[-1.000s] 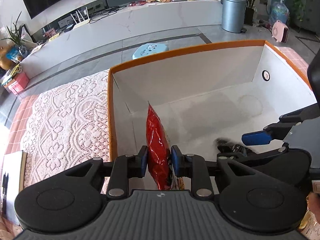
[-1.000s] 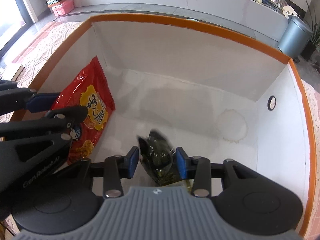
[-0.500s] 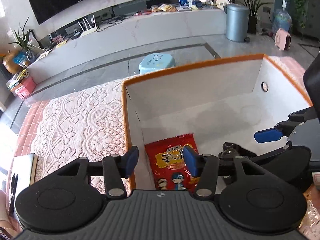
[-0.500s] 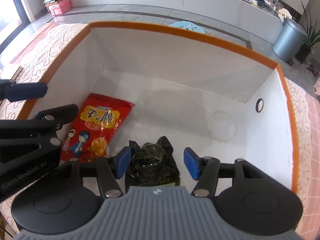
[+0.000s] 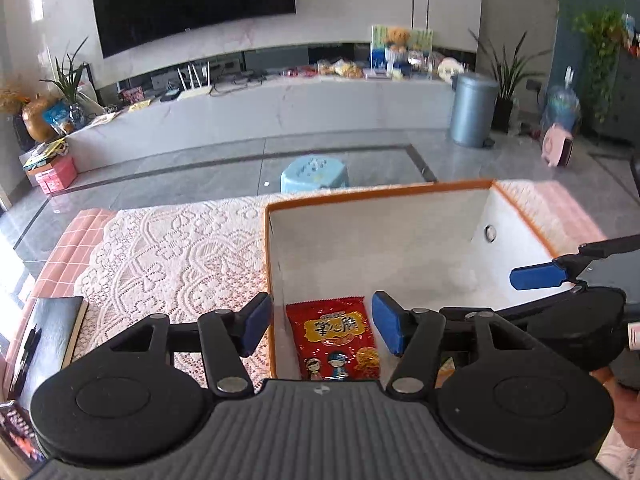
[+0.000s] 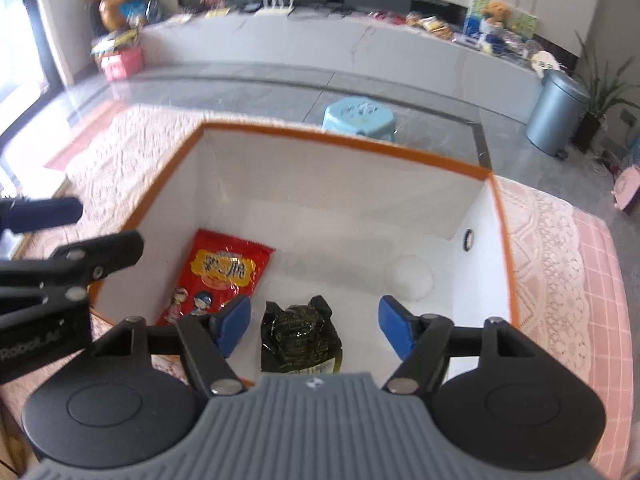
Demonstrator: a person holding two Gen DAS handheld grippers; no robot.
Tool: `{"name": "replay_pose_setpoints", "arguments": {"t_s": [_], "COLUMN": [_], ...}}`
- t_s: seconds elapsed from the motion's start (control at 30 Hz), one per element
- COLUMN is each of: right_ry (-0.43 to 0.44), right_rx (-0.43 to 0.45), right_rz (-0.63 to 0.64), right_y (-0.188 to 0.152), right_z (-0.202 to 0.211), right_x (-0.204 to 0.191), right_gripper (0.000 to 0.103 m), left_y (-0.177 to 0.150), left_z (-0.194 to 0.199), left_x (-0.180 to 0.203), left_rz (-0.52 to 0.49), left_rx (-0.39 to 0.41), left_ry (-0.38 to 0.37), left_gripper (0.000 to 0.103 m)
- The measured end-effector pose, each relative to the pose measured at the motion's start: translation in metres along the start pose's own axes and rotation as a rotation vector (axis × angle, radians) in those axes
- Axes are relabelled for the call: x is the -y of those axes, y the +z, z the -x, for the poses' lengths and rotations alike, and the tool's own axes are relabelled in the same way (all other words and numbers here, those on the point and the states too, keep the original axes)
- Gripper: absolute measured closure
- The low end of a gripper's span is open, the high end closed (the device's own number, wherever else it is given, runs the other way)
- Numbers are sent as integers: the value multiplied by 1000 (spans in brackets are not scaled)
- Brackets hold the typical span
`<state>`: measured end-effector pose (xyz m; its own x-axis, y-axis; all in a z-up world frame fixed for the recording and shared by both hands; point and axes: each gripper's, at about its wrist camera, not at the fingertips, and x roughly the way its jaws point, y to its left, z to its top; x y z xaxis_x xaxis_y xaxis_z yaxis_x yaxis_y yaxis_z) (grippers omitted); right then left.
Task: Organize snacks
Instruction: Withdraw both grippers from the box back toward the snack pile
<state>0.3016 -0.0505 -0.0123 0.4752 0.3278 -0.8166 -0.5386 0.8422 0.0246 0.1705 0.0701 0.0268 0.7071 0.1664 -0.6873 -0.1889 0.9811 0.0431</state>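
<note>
Low in the middle of the left wrist view, the left gripper (image 5: 322, 328) stands wide open with nothing between its blue pads (image 5: 385, 326); one pad sits over the lace cloth (image 5: 168, 264), the other over the inside of the box (image 5: 380, 196). Between them, further down, the red packet (image 5: 334, 340) lies flat on the white floor of the box, against the left wall, face up. At the right edge of that frame the right gripper (image 5: 560, 276) shows from the side.

Lower centre of the right wrist view, the right gripper (image 6: 316, 326) is also spread wide and grips nothing. Between its pads (image 6: 234, 322), and clear of both, the dark green packet (image 6: 300, 338) rests on the box floor (image 6: 340, 264), near the front. The red packet (image 6: 218, 276) lies to its left, near it but apart. At the left edge of the frame the left gripper (image 6: 60, 232) appears over the orange rim (image 6: 340, 140), somewhat blurred.

A blue stool (image 6: 358, 116) stands on the grey floor beyond the box, and a bin (image 6: 560, 112) at the upper right.
</note>
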Motion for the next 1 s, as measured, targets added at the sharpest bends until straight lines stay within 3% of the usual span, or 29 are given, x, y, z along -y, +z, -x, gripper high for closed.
{"name": "replay_pose_setpoints", "arguments": {"t_s": [0.23, 0.5, 0.73, 0.83, 1.0], "right_ry": [22, -62, -48, -45, -41], "right_rx": [104, 226, 208, 201, 186], "right_rz": [-78, -38, -116, -139, -140], "right_y": [-20, -80, -137, -155, -173], "right_z": [50, 103, 119, 121, 121], "right_x": [11, 4, 5, 4, 1], "right_gripper": [28, 26, 25, 18, 15], "left_y": [-9, -41, -71, -86, -105], "left_z": [40, 66, 75, 77, 71], "left_x": [6, 9, 9, 3, -4], "left_rz": [21, 81, 110, 131, 173], "left_rx": [53, 30, -12, -1, -29], "left_ry": [-50, -169, -228, -260, -327], "left_gripper": [32, 32, 32, 32, 31]}}
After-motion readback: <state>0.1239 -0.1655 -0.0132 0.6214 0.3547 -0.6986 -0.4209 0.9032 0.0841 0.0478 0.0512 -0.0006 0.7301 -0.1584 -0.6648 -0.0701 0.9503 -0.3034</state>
